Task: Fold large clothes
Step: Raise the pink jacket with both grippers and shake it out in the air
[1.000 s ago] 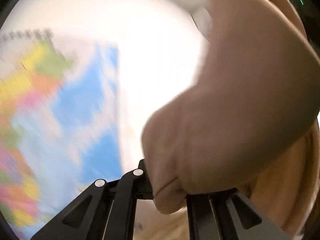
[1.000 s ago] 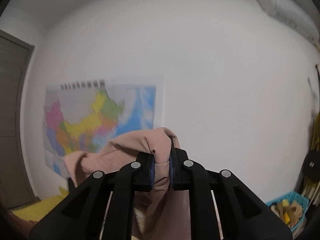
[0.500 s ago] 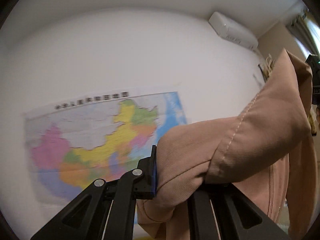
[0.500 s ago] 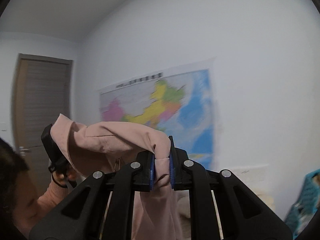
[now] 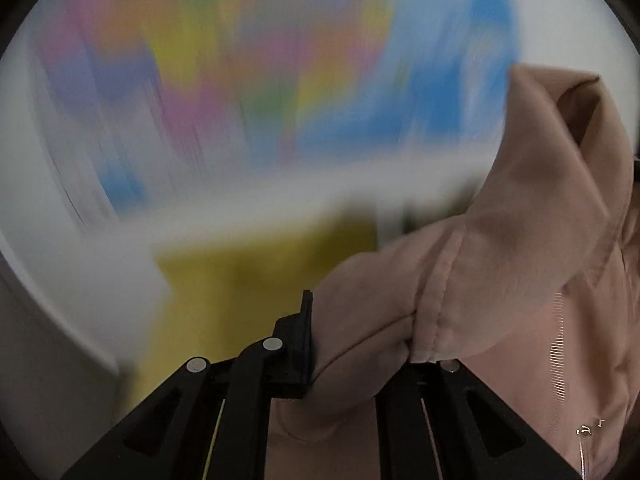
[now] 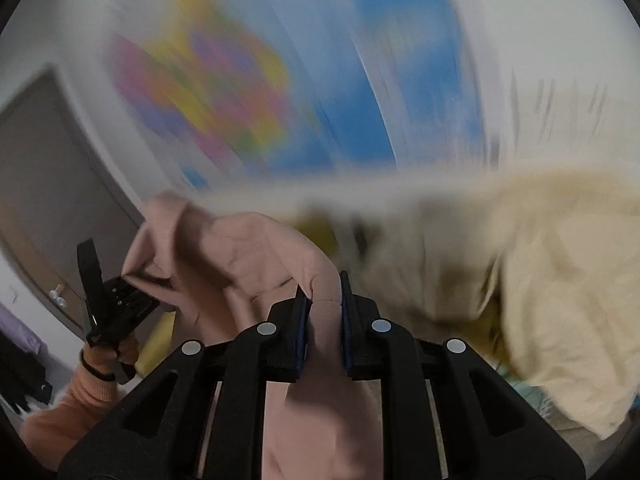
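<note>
Between both jaws, pink hoodie (image 6: 248, 256).

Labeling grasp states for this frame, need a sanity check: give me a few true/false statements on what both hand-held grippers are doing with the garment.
1. The right hand-held gripper is shut on the pink jacket. True.
2. The left hand-held gripper is open and holds nothing. False: it is shut on the pink jacket.
3. The jacket has a zipper. True.
4. The jacket lies flat on a table. False: it hangs between both grippers.
5. The cream cloth is gripped. False: it lies apart, ungripped.
</note>
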A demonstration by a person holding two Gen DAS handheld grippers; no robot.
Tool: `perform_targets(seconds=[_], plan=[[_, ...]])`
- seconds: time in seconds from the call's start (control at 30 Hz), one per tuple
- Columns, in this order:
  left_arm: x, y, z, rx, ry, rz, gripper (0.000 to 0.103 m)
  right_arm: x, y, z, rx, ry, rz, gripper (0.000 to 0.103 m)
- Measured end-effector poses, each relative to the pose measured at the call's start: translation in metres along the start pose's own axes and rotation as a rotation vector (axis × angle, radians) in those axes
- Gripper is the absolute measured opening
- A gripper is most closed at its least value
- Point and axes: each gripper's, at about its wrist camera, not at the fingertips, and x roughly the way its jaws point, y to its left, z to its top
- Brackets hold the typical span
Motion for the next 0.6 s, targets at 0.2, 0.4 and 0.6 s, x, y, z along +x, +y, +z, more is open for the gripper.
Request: perform_targets(seconds=[0.2,0.4,0.6], plan=[[0.102,0.007,-0.006,-0.022,0.173,-0.032,0.008,0.110,-0.047,-0.020,0.092,0.186,-0.052,0.013],[0.110,0.024,0.024,-0.069,0.156,-0.122,0.026,0.110,-0.049,0.008,0.084,0.127,-0.054,0.013],[0.127,0.052,0.028,-0.189,0.159,-0.130,0.071,0.127,-0.057,0.005,0.077,0.180,-0.079,0.043]])
